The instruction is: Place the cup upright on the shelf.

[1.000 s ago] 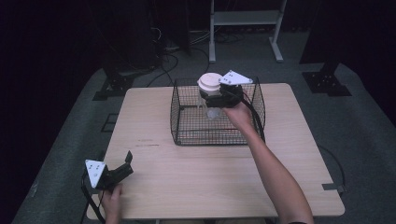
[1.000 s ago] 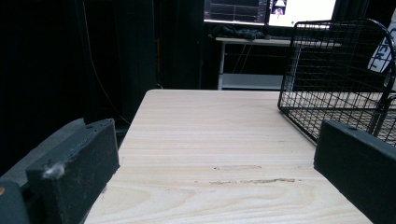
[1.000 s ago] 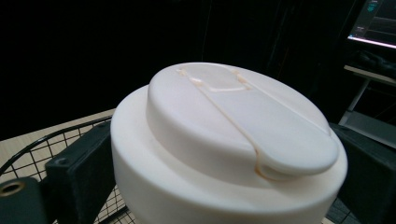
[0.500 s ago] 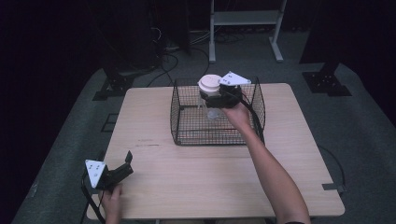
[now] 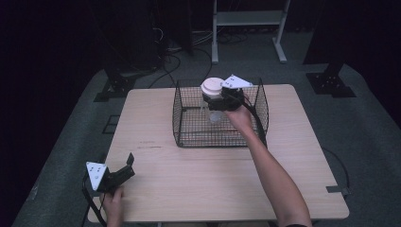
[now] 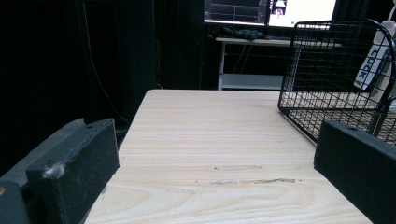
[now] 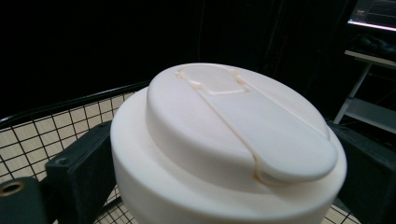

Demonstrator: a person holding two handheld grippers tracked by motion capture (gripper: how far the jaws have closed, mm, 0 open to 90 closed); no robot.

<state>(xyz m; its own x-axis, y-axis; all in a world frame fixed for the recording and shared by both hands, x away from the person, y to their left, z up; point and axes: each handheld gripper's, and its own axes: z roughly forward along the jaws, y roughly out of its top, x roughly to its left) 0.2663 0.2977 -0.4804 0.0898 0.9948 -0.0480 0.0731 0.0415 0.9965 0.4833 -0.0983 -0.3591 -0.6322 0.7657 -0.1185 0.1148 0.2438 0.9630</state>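
Observation:
A clear bottle (image 5: 215, 112) with a broad white flip lid (image 5: 212, 86) hangs over the black wire basket (image 5: 189, 141) at the back middle of the table. My right gripper (image 5: 213, 100) is shut on the bottle just under the lid, reaching in from the basket's right. In the right gripper view the lid (image 7: 233, 135) sits between the two black jaws of the right gripper (image 7: 224, 179), with basket wire (image 7: 56, 126) below. My left gripper (image 5: 126, 168) rests open near the table's front left corner. Nothing lies between the jaws of the left gripper (image 6: 217, 156), and the basket (image 6: 336, 93) stands ahead to its right.
The wooden table (image 5: 213, 189) has bare room in front of and left of the basket. A white frame stand (image 5: 246, 19) and dark stand bases (image 5: 331, 78) sit on the floor behind. Lit monitors (image 6: 271, 9) glow beyond the table's far edge.
The right gripper and the bottle have sunk very slightly toward the basket. The left gripper has not moved.

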